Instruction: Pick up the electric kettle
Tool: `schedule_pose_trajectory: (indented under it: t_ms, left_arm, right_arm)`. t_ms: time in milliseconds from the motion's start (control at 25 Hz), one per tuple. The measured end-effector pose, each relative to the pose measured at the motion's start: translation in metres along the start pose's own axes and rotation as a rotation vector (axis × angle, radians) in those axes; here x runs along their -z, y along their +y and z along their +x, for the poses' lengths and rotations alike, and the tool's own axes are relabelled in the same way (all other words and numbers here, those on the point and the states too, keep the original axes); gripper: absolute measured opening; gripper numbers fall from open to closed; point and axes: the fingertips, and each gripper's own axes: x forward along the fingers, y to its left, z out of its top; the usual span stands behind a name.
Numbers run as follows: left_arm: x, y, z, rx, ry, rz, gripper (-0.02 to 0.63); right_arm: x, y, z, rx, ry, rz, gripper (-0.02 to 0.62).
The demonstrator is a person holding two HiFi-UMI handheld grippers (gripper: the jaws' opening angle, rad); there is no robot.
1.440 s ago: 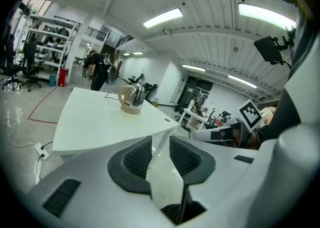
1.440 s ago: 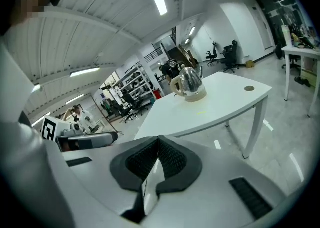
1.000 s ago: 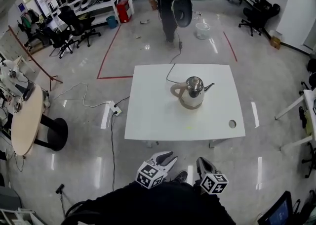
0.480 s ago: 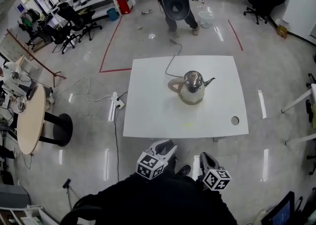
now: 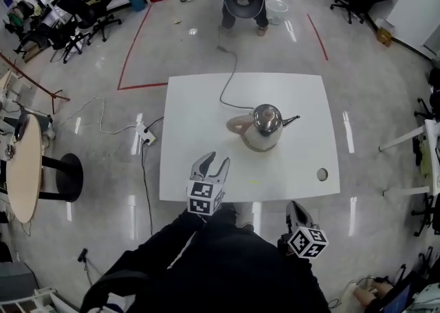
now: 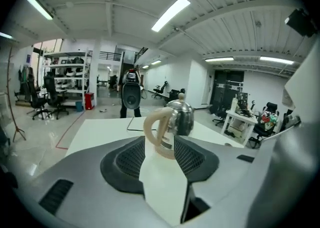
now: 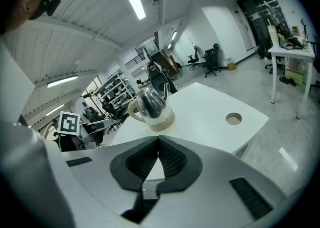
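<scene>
The electric kettle [image 5: 265,128] stands right of centre on the white surface [image 5: 192,126], handle turned toward the left claw [image 5: 210,165], which hangs parted and empty over the near edge, nearer than the closed, empty right claw [image 5: 294,207].

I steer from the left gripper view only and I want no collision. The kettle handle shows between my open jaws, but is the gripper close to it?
Observer: No. In the head view the left gripper is near the front edge of the table. The kettle stands apart from it, mid-table.
Operator: Where does the spout point?
Observer: The spout points toward the table's right side and the handle toward its left.
Operator: And the other gripper?
Observer: The right gripper hangs off the table, short of its front edge. Its jaws are together and hold nothing.
</scene>
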Motion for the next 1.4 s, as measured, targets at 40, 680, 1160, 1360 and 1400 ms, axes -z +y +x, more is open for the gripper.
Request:
schedule_pose_trajectory:
  t_ms: [40, 680, 1160, 1360, 1400]
  left_arm:
    - [-0.003, 0.015, 0.012, -0.029, 0.001, 0.002, 0.183]
    - [-0.006, 0.065, 0.153, -0.044, 0.041, 0.026, 0.193]
    - [-0.017, 0.071, 0.186, -0.215, 0.026, 0.005, 0.192]
    - [-0.018, 0.076, 0.191, -0.262, 0.008, -0.096, 0.192]
    - [-0.018, 0.076, 0.192, -0.267, 0.001, -0.116, 0.190]
  right_arm:
    - [-0.008, 0.004, 0.011, 0.008, 0.002, -0.009, 0.012]
    - [-0.052, 0.030, 0.115, 0.015, 0.120, -0.081, 0.012]
    - [-0.080, -0.009, 0.128, -0.076, 0.129, -0.076, 0.012]
    - [-0.087, -0.027, 0.127, -0.086, 0.136, -0.071, 0.012]
    - [-0.088, -0.030, 0.127, -0.087, 0.137, -0.071, 0.012]
